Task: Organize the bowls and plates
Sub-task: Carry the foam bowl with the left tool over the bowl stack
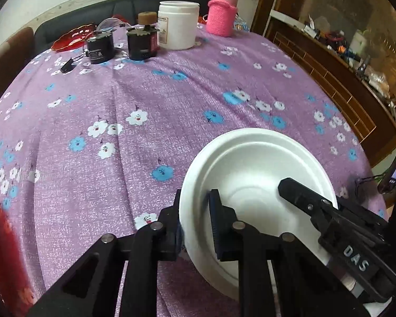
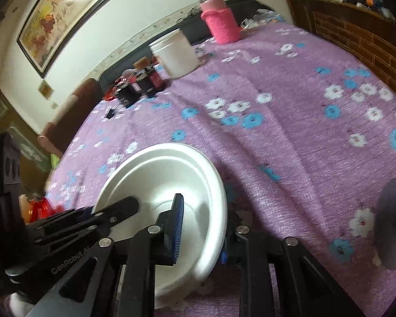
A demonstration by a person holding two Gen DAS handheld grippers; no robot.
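Observation:
A white foam bowl (image 1: 253, 163) sits low over the purple flowered tablecloth (image 1: 145, 84), held from both sides. My left gripper (image 1: 195, 211) is shut on the bowl's left rim, one finger inside, one outside. My right gripper (image 2: 203, 219) is shut on the bowl (image 2: 171, 174) at its right rim, its blue-padded finger inside. Each gripper's finger shows in the other's view, resting inside the bowl (image 1: 303, 198). A grey disc-shaped dish (image 2: 390, 222) lies at the right edge of the right wrist view.
At the table's far side stand a white jar (image 1: 178, 25), a pink-knit-covered bottle (image 1: 223, 13), two dark small jars (image 1: 100, 46), a red dish (image 1: 72, 37) and a black clip (image 1: 67, 66). A wooden cabinet (image 1: 343, 60) runs along the right. A red object (image 1: 2, 237) lies at left.

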